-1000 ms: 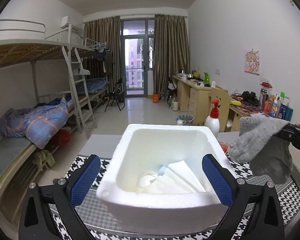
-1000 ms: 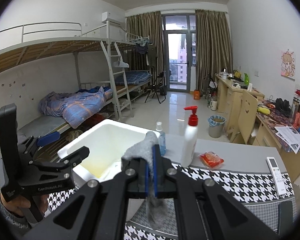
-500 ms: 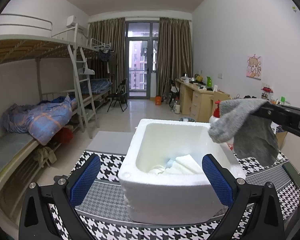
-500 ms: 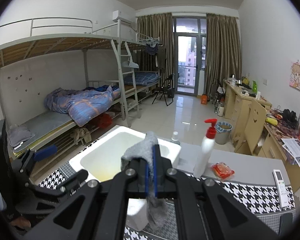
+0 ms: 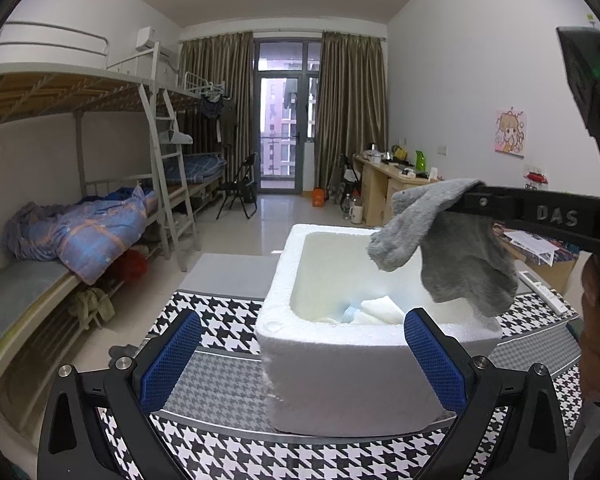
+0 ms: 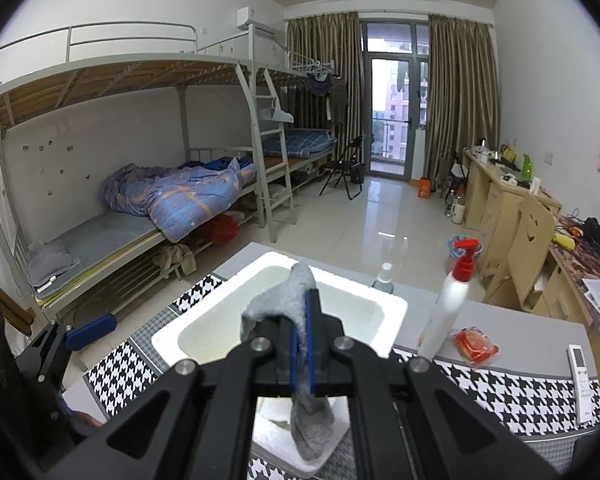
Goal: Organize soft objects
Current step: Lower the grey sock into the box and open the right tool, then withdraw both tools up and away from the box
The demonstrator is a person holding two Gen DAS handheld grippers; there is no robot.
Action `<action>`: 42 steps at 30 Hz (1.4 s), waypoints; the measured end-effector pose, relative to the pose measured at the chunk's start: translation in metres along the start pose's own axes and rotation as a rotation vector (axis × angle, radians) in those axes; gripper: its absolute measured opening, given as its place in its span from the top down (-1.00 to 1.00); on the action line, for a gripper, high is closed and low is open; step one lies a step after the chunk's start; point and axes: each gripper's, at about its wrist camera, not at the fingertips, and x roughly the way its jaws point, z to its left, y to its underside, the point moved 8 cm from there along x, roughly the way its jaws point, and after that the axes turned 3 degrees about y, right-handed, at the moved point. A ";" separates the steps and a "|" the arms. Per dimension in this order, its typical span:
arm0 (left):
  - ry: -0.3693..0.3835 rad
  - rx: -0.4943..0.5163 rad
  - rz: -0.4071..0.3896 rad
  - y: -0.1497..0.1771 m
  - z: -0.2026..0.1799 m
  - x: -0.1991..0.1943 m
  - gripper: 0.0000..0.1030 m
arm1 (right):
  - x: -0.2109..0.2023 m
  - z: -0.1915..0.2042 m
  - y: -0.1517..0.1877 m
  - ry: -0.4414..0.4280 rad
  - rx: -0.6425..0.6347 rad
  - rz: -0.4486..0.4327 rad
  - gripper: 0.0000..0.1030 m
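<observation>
A white foam box (image 5: 352,376) stands on the houndstooth tablecloth (image 5: 220,312); folded white cloths (image 5: 380,310) lie inside it. My right gripper (image 6: 302,320) is shut on a grey sock (image 6: 296,292) and holds it over the box (image 6: 384,312). In the left wrist view the sock (image 5: 456,256) hangs above the box's right side. My left gripper (image 5: 300,356) is open and empty, in front of the box's near wall. It also shows at the left of the right wrist view (image 6: 88,328).
A white pump bottle with a red top (image 6: 448,308), a small clear bottle (image 6: 384,280), a red packet (image 6: 474,344) and a white remote (image 6: 580,364) lie to the right of the box. Bunk beds (image 5: 80,220) stand at left, desks (image 5: 384,184) at right.
My right gripper has carried the grey sock up and leftward over the box. My left gripper has drawn back from the box, which now looks smaller and further right.
</observation>
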 end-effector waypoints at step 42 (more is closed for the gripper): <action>-0.018 -0.060 0.000 0.001 0.024 0.006 -0.98 | 0.013 0.005 0.039 0.024 -0.102 0.199 -0.44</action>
